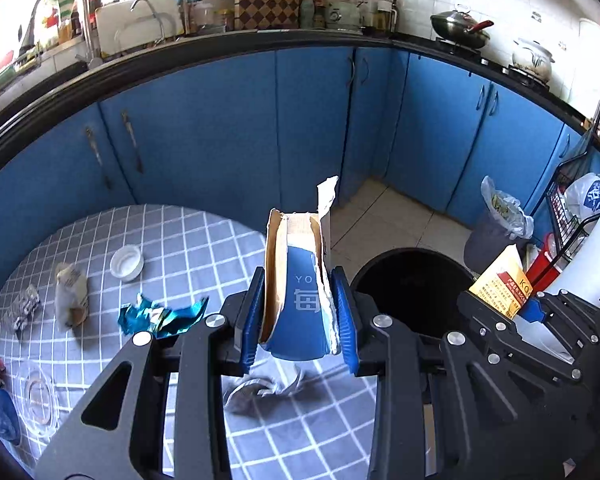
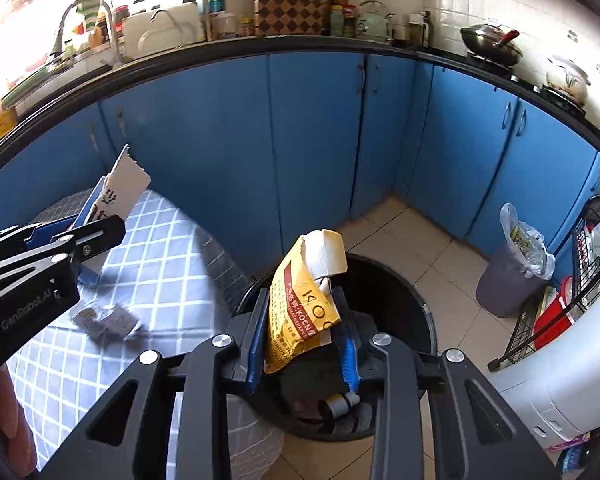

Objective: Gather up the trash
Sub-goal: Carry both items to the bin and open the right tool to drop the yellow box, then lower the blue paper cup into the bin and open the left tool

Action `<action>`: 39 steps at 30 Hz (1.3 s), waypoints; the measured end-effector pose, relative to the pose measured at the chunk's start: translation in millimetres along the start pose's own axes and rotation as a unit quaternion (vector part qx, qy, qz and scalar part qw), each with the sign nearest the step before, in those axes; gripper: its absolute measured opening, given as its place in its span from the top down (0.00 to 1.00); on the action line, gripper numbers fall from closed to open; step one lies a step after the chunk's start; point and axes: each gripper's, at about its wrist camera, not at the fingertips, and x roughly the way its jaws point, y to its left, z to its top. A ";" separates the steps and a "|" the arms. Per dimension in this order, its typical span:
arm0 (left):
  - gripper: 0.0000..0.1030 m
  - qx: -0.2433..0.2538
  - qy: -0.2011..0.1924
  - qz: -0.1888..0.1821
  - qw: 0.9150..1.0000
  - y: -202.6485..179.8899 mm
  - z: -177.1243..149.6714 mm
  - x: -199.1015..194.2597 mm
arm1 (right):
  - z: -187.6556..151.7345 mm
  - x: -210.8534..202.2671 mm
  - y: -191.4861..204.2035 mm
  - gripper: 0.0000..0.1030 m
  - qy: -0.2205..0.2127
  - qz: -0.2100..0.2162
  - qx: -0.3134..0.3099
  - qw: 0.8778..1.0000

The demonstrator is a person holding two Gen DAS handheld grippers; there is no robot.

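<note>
In the left wrist view the left gripper clenches a torn blue carton upright between its blue pads, above the edge of the checked tablecloth, where a teal wrapper, a white lid and a crumpled packet lie; the black bin stands just beside the table; in the right wrist view the right gripper has a yellow packet between its pads, directly over the black bin; whether the right pad presses on it I cannot tell.
</note>
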 end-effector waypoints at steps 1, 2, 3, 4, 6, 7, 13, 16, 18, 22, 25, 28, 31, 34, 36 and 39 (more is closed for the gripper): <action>0.67 0.004 -0.003 0.001 1.000 -2.7 2.0 2.3 | 1.0 0.9 -1.8 0.65 -0.003 -0.003 0.001 1.000; 0.67 0.006 -0.005 0.003 1.000 -4.8 3.5 4.6 | 2.3 2.7 -4.0 0.64 -0.005 -0.004 0.003 1.000; 0.67 0.007 -0.006 0.004 1.000 -6.2 4.6 6.4 | 3.2 4.9 -5.3 0.63 -0.004 -0.007 0.002 1.000; 0.67 0.008 -0.006 0.004 1.000 -8.3 6.5 9.6 | 3.2 6.5 -5.6 0.53 -0.004 -0.012 0.001 1.000; 0.68 0.008 -0.004 0.004 1.000 -10.8 8.8 14.0 | 1.4 6.8 -7.7 0.27 -0.013 -0.030 -0.002 0.999; 0.68 0.009 -0.003 0.004 1.000 -12.5 9.2 16.1 | 0.3 4.6 -8.6 0.24 -0.023 -0.037 -0.003 0.999; 0.68 0.020 0.002 -0.010 1.000 -29.3 9.7 25.5 | -6.0 6.0 -15.8 0.24 -0.018 -0.060 -0.006 0.998; 0.68 0.022 0.002 -0.020 1.000 -41.3 11.4 26.6 | -12.8 2.7 -23.2 0.24 -0.015 -0.065 0.004 0.998; 0.68 0.026 0.000 -0.026 0.999 -49.6 12.8 25.9 | -16.7 2.1 -29.6 0.24 -0.010 -0.069 0.013 0.997; 0.68 0.039 -0.012 -0.032 0.999 -62.3 15.0 20.8 | -21.7 -0.1 -38.3 0.24 -0.003 -0.073 0.024 0.997; 0.68 0.046 -0.017 -0.035 0.998 -69.8 17.8 18.9 | -25.1 -1.7 -42.1 0.24 0.000 -0.070 0.032 0.997; 0.68 0.049 -0.015 -0.038 0.998 -75.6 20.9 20.8 | -27.9 -2.1 -45.3 0.24 0.001 -0.074 0.036 0.997; 0.68 0.054 -0.015 -0.040 0.998 -84.0 24.0 23.6 | -31.3 -1.5 -46.7 0.24 0.005 -0.072 0.040 0.997; 0.67 0.057 -0.011 -0.047 0.997 -91.5 26.1 25.8 | -32.7 -0.6 -48.6 0.24 0.007 -0.074 0.043 0.996; 0.65 0.056 -0.014 -0.047 0.997 -93.7 27.1 25.7 | -33.1 -1.6 -49.9 0.24 0.007 -0.073 0.046 0.996; 0.61 0.048 -0.018 -0.043 0.998 -93.0 28.4 26.4 | -32.2 -1.5 -50.4 0.24 0.005 -0.073 0.044 0.996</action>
